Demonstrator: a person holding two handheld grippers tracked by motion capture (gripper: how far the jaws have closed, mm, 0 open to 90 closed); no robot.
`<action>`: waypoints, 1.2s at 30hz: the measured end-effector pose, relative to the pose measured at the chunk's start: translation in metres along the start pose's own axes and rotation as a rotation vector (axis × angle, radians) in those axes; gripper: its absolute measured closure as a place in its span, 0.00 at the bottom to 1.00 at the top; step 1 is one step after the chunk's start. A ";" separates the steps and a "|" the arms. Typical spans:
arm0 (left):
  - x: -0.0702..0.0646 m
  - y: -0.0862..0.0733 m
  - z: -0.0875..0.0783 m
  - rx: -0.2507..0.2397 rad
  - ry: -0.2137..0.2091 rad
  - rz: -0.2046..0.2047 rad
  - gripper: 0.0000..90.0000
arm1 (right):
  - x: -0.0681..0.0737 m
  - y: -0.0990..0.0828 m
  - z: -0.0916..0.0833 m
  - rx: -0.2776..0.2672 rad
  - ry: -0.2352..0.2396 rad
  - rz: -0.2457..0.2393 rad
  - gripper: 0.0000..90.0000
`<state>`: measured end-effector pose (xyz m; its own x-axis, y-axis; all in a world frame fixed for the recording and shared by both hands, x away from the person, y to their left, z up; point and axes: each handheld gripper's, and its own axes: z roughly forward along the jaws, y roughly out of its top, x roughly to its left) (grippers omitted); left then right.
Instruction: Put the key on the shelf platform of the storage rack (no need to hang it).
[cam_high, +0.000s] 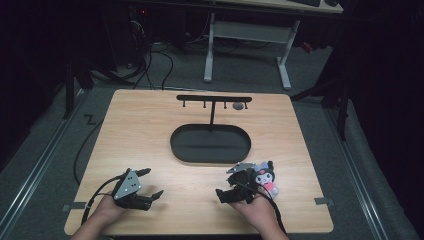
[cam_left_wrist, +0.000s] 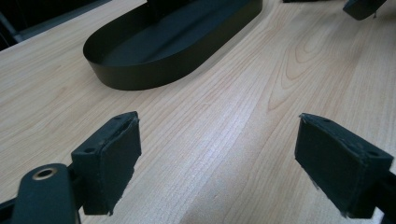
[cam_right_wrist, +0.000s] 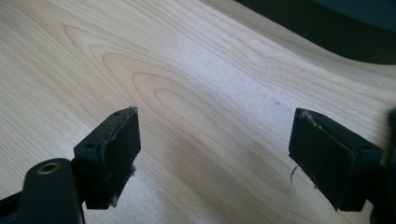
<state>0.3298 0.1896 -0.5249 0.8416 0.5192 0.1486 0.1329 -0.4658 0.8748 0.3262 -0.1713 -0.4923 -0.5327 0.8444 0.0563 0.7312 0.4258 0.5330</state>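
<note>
A small plush toy (cam_high: 265, 179), black, white and pink, lies on the wooden table (cam_high: 150, 130) right beside the body of my right gripper (cam_high: 225, 182). That gripper points left over bare wood, and in the right gripper view it (cam_right_wrist: 215, 154) stands open with nothing between its pads. My left gripper (cam_high: 152, 182) rests near the front left, open, aimed toward the black oval tray (cam_high: 210, 144). Between its pads in the left gripper view (cam_left_wrist: 217, 158) is only wood grain, with the tray (cam_left_wrist: 140, 70) ahead.
A black T-shaped rack (cam_high: 214, 98) with several small hooks rises from the tray's far side; a small grey round thing (cam_high: 239, 106) sits by one hook. The table's front edge is just behind both hands. White desk legs (cam_high: 285, 65) stand beyond the table.
</note>
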 end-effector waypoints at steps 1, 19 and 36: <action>-0.001 0.000 -0.001 -0.007 0.004 0.004 0.17 | -0.001 0.002 0.001 0.013 0.010 0.000 0.19; 0.000 -0.003 -0.006 -0.045 0.021 -0.023 0.17 | 0.000 0.013 -0.002 0.124 -0.009 -0.029 0.20; 0.002 -0.001 -0.001 -0.014 0.017 -0.033 0.17 | 0.003 0.018 -0.009 0.205 -0.016 -0.078 0.21</action>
<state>0.3307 0.1918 -0.5250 0.8279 0.5462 0.1272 0.1531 -0.4384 0.8856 0.3334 -0.1639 -0.4749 -0.5852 0.8108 0.0072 0.7605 0.5457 0.3519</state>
